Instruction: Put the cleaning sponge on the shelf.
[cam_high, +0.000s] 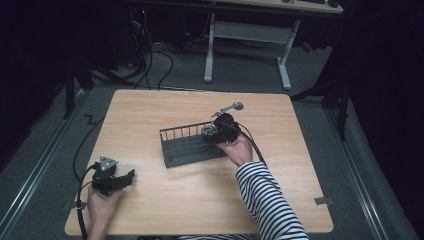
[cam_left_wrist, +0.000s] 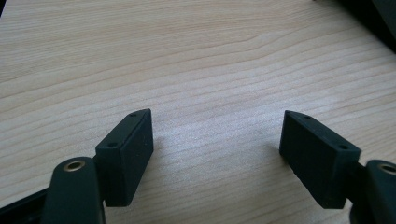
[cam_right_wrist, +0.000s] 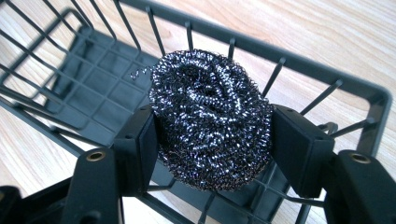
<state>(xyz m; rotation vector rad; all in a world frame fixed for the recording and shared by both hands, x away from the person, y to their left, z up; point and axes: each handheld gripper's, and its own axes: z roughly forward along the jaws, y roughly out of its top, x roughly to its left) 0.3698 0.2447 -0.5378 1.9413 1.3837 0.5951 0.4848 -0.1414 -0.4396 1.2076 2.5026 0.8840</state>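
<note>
Steel wool scourer (cam_right_wrist: 212, 119) sits between the pads of my right gripper (cam_right_wrist: 212, 140), pinched across its widest part, low over the right end of the dark wire basket (cam_right_wrist: 93, 70). I judge it very light, springy and squashy; the coiled mesh should catch on the pads rather than slip, but it could snag on the basket bars. Gripping across the middle of the ball looks best to me. Nearest me in the high view, my left gripper (cam_high: 114, 180) rests on the table (cam_high: 200, 210), jaws spread over bare wood. Beyond the basket lies a metal spoon-like utensil (cam_high: 231, 108).
</note>
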